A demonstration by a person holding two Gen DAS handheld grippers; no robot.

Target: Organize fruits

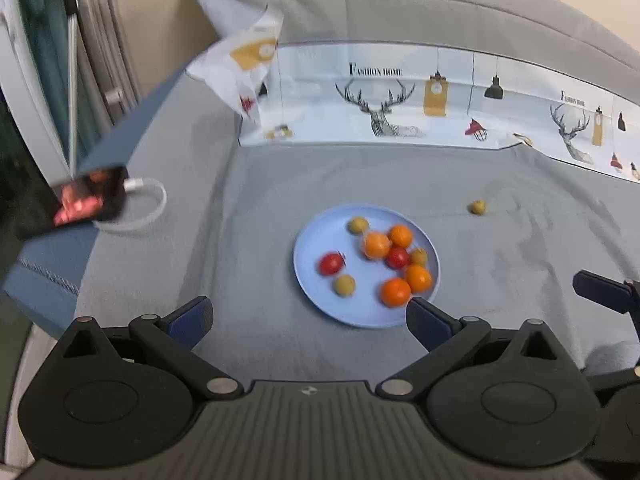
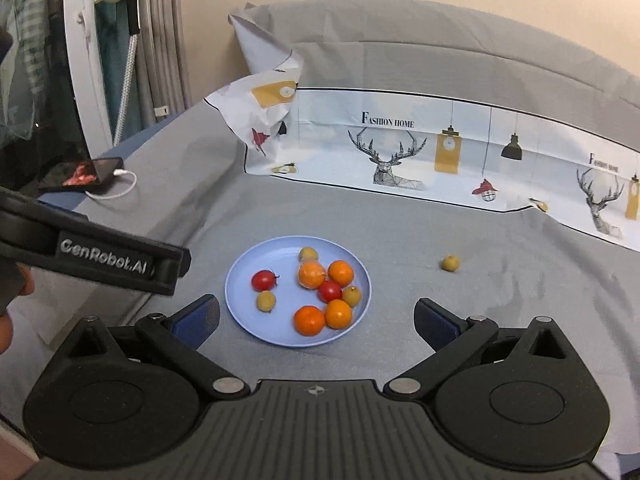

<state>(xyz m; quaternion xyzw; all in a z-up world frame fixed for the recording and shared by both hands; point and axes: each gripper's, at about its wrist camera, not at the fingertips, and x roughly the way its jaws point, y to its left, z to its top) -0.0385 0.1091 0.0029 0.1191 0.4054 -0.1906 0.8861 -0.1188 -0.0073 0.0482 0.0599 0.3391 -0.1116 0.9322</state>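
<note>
One small yellow-green fruit lies alone on the grey cloth, well apart from the blue plate where the rest are gathered. Both the left gripper and right gripper are spread and empty above the cloth. Judged next: the stray is to be fetched, probably by the right.

"Fashion home" on printed sheet; "GenRobot.AI" on left tool

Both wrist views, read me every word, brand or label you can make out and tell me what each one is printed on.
"FASHION HOME": on the printed sheet with deer and lamps, above the middle deer.
"FASHION HOME" again, far right of that sheet: too small and blurred to read for sure.
"GenRobot.AI": raised letters on the left tool, seen in the right wrist view.
Phone screen: red picture, no readable text.
Blue plate and fruits: no text.
</note>
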